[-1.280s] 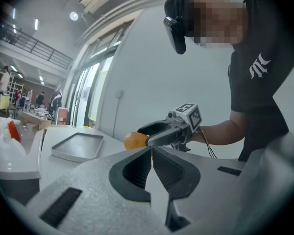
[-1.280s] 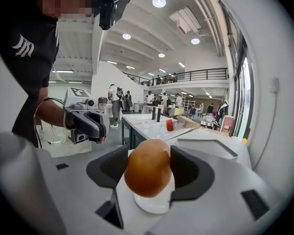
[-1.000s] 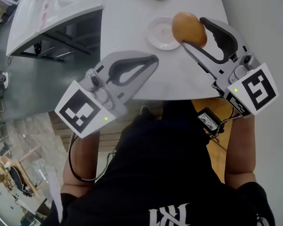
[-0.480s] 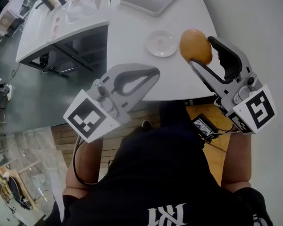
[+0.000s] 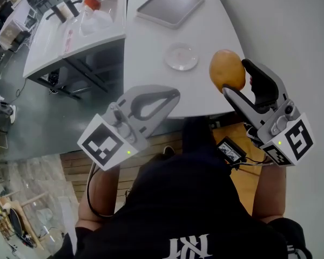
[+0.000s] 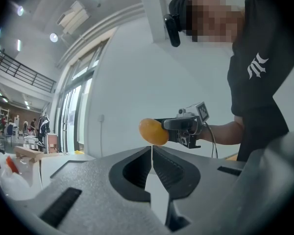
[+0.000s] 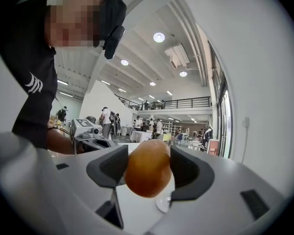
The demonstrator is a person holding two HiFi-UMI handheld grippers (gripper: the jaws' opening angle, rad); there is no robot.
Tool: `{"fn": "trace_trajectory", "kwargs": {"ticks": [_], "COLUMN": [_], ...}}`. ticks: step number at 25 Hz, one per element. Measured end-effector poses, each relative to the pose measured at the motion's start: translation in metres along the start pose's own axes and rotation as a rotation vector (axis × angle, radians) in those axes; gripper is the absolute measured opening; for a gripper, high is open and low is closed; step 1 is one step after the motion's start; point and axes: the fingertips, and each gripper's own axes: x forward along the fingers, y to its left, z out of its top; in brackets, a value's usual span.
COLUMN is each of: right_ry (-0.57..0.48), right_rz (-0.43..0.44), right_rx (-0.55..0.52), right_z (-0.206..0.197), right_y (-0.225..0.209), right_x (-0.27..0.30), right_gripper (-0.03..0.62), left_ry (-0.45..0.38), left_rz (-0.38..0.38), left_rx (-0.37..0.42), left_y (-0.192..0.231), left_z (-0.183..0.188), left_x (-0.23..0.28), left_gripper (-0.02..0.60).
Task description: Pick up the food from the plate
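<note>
**Head view.** The right gripper point(image 5: 235, 79) clamps the food point(image 5: 227, 70), a rounded orange-brown item, between both jaws. The food is held in the air over the right edge of the white table point(image 5: 151, 74), apart from the plate point(image 5: 181, 56), which lies near that edge. A grey tray point(image 5: 170, 5) sits at the far edge. The left gripper point(image 5: 174, 94) hangs over the near edge with its jaws together.

**Left gripper view.** The jaws meet at the tips, with nothing between them. The food point(image 6: 153, 131) shows beyond them.

**Right gripper view.** Both pads press the food's point(image 7: 148, 173) sides.
</note>
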Motion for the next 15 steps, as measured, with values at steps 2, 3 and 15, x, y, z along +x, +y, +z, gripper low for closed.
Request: {"fn": "trace_trajectory", "kwargs": {"ticks": [2, 3, 15], "right_ry": [-0.004, -0.005, -0.010], "right_rz": [0.000, -0.001, 0.014], "right_rx": [0.019, 0.021, -0.017], "right_z": [-0.002, -0.002, 0.000], "right_y": [0.005, 0.008, 0.029], "right_x": [-0.006, -0.010, -0.020], "right_gripper": [0.265, 0.265, 0.265], "left_ry": [0.006, 0.007, 0.016], "left_rz": [0.001, 0.003, 0.005], "left_rx": [-0.007, -0.010, 0.010], "left_y": [-0.006, -0.011, -0.031], "left_z": [-0.001, -0.002, -0.002], "left_x": [-0.003, -0.005, -0.013], "left_gripper": [0.006, 0.006, 0.006]}}
